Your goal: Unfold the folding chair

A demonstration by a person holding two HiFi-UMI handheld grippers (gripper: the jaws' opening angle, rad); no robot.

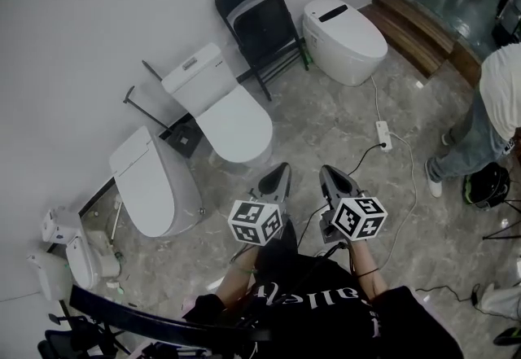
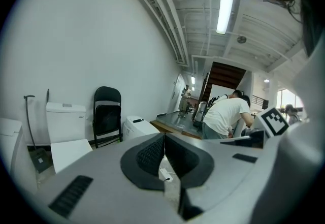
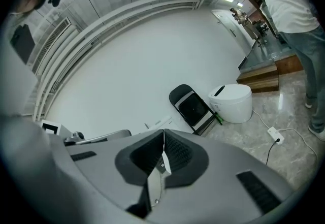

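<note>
A black folding chair (image 1: 259,24) leans folded against the white wall at the back, between two toilets. It shows too in the left gripper view as the chair (image 2: 107,115) and in the right gripper view as the chair (image 3: 193,107). My left gripper (image 1: 279,174) and right gripper (image 1: 330,176) hang side by side in front of me, well short of the chair, both pointing toward it. Both are shut with nothing between their jaws.
A white toilet (image 1: 224,109) and another one (image 1: 151,182) stand left of the chair, a smart toilet (image 1: 346,38) right of it. A power strip with cable (image 1: 383,134) lies on the marble floor. A person (image 1: 488,117) bends over at right near wooden steps (image 1: 415,28).
</note>
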